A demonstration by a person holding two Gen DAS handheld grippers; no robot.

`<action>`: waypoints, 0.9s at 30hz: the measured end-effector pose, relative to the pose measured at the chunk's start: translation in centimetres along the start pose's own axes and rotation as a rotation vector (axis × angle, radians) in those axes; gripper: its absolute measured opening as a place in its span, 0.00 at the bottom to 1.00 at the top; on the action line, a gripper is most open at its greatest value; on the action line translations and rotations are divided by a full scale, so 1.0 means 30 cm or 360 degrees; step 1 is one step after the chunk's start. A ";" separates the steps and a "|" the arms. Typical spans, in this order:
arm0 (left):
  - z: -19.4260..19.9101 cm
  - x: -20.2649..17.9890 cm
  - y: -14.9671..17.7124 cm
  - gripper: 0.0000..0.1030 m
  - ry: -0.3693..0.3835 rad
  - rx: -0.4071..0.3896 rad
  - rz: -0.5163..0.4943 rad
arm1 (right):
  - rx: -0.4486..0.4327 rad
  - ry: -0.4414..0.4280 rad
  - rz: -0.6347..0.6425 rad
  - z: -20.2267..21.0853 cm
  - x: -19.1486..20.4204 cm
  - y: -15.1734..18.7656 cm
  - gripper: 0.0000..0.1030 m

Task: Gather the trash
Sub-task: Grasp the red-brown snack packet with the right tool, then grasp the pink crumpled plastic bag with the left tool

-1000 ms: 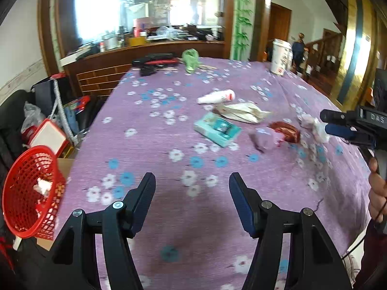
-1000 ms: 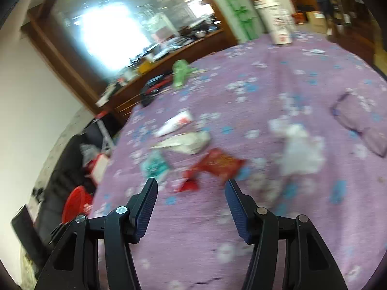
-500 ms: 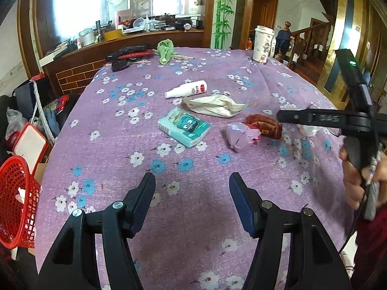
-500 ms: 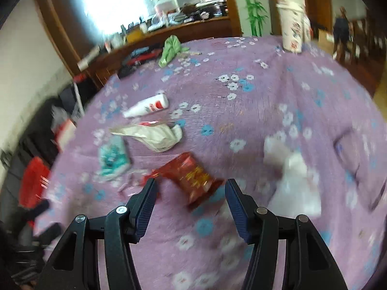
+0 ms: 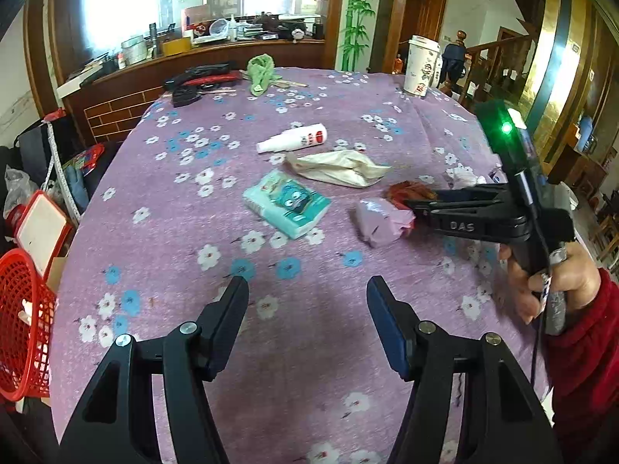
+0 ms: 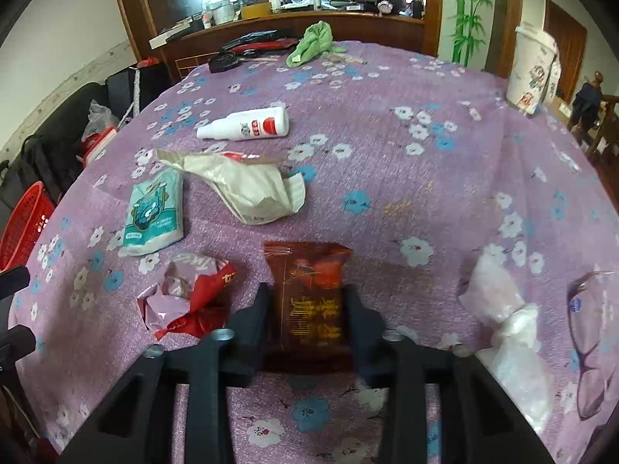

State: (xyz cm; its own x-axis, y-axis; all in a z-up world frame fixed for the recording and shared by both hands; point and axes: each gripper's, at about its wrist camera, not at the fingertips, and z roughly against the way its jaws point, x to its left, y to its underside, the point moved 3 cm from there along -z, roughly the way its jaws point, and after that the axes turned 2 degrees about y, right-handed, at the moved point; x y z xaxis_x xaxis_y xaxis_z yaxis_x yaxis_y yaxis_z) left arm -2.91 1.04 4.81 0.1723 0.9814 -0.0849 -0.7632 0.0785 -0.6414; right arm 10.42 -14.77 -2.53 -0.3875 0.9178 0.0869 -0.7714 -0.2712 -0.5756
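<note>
A red snack wrapper [image 6: 309, 290] lies on the purple flowered tablecloth [image 6: 387, 116]. My right gripper [image 6: 307, 301] is down on the cloth with its fingers on either side of the wrapper, jaws still apart. It shows from the side in the left wrist view [image 5: 410, 203], beside a crumpled pink wrapper [image 5: 381, 220]. My left gripper [image 5: 307, 301] is open and empty above the near cloth. A red basket [image 5: 21, 321] with some trash hangs low at the left.
On the cloth lie a teal tissue pack [image 6: 153, 212], a beige bag [image 6: 251, 185], a white bottle [image 6: 247, 123], a crumpled pink-and-red wrapper [image 6: 189, 294], white tissue [image 6: 506, 309] and glasses [image 6: 592, 332]. A paper cup [image 5: 421, 65] and green cloth [image 5: 261, 73] sit at the far side.
My right gripper has moved forward and down until its fingers straddle the red wrapper. My left gripper has turned a little right, staying open.
</note>
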 end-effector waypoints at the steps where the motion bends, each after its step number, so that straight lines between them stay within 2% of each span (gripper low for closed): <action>1: -0.005 -0.009 -0.007 0.60 0.0004 0.0000 -0.0004 | -0.0014 -0.0005 0.0001 0.005 0.000 0.004 0.35; 8: -0.075 -0.091 -0.073 0.61 0.0086 0.0020 0.0035 | -0.0211 -0.0090 -0.0199 0.078 -0.077 -0.001 0.35; 15: -0.203 -0.190 -0.121 0.60 0.0091 0.0046 0.0002 | -0.0283 -0.0074 -0.0389 0.119 -0.169 -0.003 0.34; 17: -0.242 -0.206 -0.128 0.57 0.0071 0.0057 -0.0015 | -0.0282 -0.0077 -0.0401 0.123 -0.173 -0.002 0.34; 19: -0.286 -0.209 -0.132 0.46 0.0059 0.0092 -0.0021 | -0.0279 -0.0093 -0.0411 0.123 -0.170 -0.003 0.34; 21: -0.315 -0.209 -0.131 0.41 0.0065 0.0116 -0.0017 | -0.0284 -0.0104 -0.0411 0.126 -0.169 -0.003 0.35; 27: -0.349 -0.218 -0.133 0.41 0.0014 0.0054 -0.0063 | -0.0292 -0.0119 -0.0391 0.131 -0.162 0.000 0.35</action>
State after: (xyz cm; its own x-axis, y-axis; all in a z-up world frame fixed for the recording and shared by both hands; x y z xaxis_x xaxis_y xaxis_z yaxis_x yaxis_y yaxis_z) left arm 5.53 -7.53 -0.05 0.2079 0.9759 -0.0667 -0.7765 0.1232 -0.6179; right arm 10.33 -20.38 0.24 -0.2421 0.9237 0.2969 -0.7453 0.0189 -0.6665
